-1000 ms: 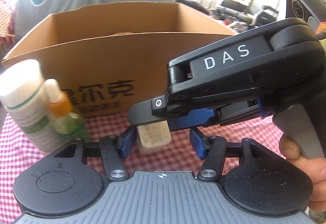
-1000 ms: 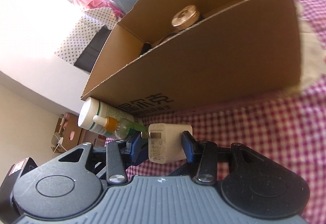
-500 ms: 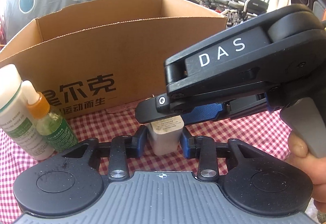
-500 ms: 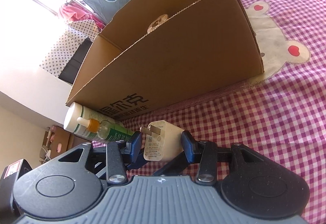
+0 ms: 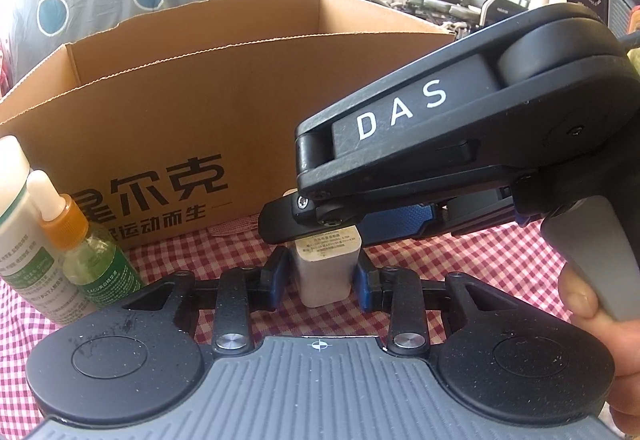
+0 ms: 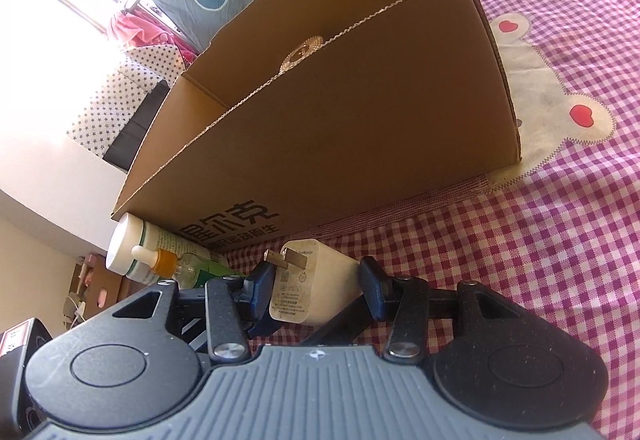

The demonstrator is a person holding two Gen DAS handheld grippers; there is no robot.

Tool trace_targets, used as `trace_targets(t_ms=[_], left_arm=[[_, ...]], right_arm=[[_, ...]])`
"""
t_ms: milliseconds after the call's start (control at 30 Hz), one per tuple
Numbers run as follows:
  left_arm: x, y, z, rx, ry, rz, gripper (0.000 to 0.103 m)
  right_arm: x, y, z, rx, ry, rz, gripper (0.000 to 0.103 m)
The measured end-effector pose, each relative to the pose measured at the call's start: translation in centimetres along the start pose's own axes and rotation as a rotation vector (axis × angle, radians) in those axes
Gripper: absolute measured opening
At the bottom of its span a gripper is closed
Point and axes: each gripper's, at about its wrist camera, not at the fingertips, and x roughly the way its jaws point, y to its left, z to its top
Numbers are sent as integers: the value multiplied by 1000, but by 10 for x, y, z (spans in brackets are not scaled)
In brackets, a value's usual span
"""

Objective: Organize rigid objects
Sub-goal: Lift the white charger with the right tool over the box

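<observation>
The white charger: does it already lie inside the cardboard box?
No, the white charger is outside the cardboard box, in front of its printed wall, between the fingers of the right tool.

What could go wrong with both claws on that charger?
1. Both the left claw and right claw bracket the white charger; pulling apart could twist or drop it.
2. The two bottles stand close to the left claw; a sideways swing might topple them.
3. The cardboard box wall is tall; a low lift could snag.
</observation>
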Motion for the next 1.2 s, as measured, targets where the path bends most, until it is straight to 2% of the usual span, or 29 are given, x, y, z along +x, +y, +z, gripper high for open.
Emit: trace_targets(t_ms=[200, 433, 633, 800, 900, 1000, 1200], left_arm=[[-18, -4, -3, 4, -31, -5, 33], [-61, -16, 14, 50, -115, 28, 33], [-93, -25, 39, 87, -210, 88, 33], [-100, -22, 63, 97, -246, 116, 33], [-93, -14, 81, 76, -237, 125, 33], [-76, -3, 93, 29, -195, 124, 33], [-29, 29, 114, -88, -21, 101, 33]], right_arm=[[-10, 16, -6, -21, -31, -8, 49], [-51, 45, -5, -80, -128, 29, 49], [-79, 74, 12, -173, -217, 68, 49], [-82, 88, 42, -230, -236, 91, 49], [-72, 93, 66, -253, -214, 99, 49], [-52, 92, 96, -257, -158, 105, 50], [8, 83, 146, -232, 12, 80, 50]])
